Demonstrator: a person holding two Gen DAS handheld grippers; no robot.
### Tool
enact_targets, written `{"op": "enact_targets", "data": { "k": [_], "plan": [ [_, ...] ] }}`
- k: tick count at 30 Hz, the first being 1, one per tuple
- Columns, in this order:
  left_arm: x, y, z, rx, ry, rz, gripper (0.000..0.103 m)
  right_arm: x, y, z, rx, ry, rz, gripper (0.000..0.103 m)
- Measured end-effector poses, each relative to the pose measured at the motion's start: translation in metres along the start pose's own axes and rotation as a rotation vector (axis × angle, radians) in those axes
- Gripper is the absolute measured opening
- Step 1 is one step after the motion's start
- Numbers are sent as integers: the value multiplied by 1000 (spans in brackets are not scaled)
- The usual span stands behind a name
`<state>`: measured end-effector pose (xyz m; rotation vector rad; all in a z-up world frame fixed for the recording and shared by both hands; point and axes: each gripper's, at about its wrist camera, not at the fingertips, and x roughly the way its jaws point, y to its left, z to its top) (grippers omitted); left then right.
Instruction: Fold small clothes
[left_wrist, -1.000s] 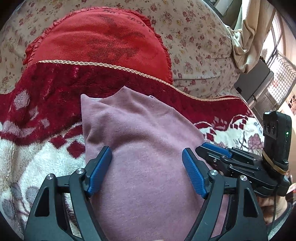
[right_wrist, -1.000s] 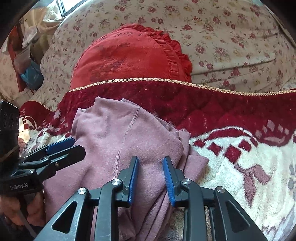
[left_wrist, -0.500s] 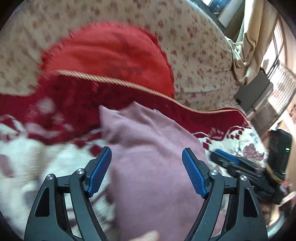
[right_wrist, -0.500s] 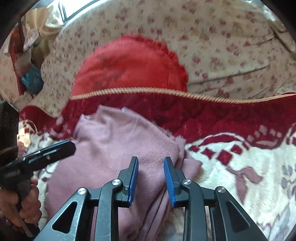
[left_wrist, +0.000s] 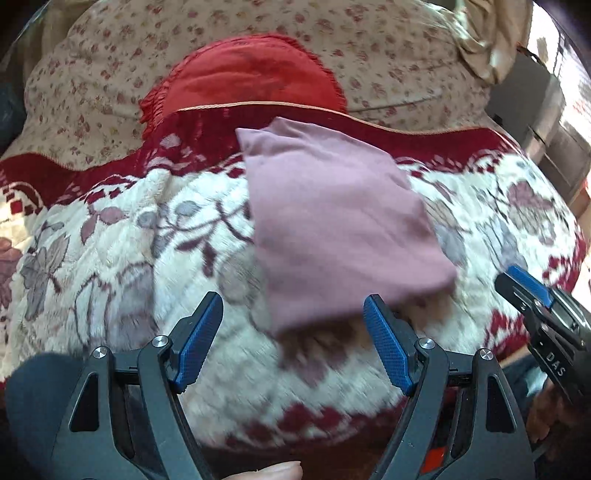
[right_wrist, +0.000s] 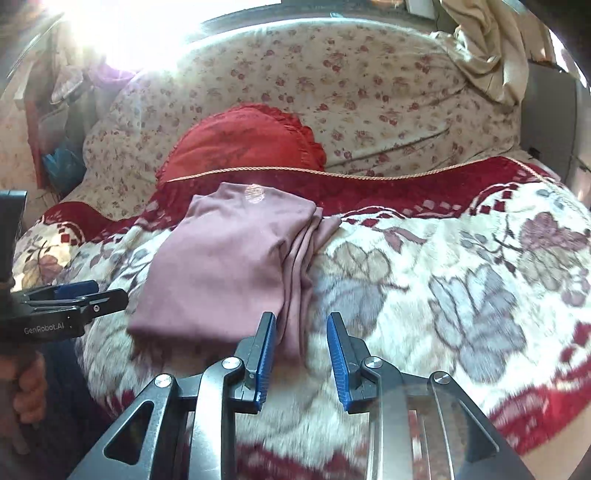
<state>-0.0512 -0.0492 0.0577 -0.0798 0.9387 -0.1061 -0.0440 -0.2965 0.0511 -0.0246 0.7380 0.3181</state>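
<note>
Garment (left_wrist: 332, 229): mauve, folded to a compact rectangle, flat on the blanket (left_wrist: 122, 236) of a bed, far end up on the dark red border just below the red pillow (left_wrist: 251, 77). Long axis roughly away from the cameras, tilted a little to the left in the right wrist view. Stacked layer edges visible along its right side in that view.

Left tongs (left_wrist: 293, 341): released, spread wide, holding nothing, just short of the near edge, which lies straight ahead between the tips. Right tongs (right_wrist: 301, 354): also released, gap narrower, empty, near the near right corner where the layered edges end; garment (right_wrist: 229, 258) up and to the left of them. Neither touching cloth, as far as visible. Both about equally near; left better centred on the near hem, right better placed for the loose side.

Probably folded already, so likely only a tidy or a lift left. Any further fold best taken along the long axis.

Surface: thick plush, white with grey-purple flowers, soft and uneven. Behind: floral bedding (right_wrist: 369, 81), a curtain (right_wrist: 480, 48), strong window glare at upper left.
</note>
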Motion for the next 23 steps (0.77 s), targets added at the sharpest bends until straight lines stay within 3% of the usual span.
{"op": "enact_targets", "data": {
  "k": [6, 23],
  "plan": [
    [-5, -19, -14, 38, 10, 7, 79, -6, 0, -9, 8, -5, -10, 27],
    [-4, -13, -19, 32, -33, 28, 79, 0, 5, -8, 4, 3, -3, 27]
  ]
}}
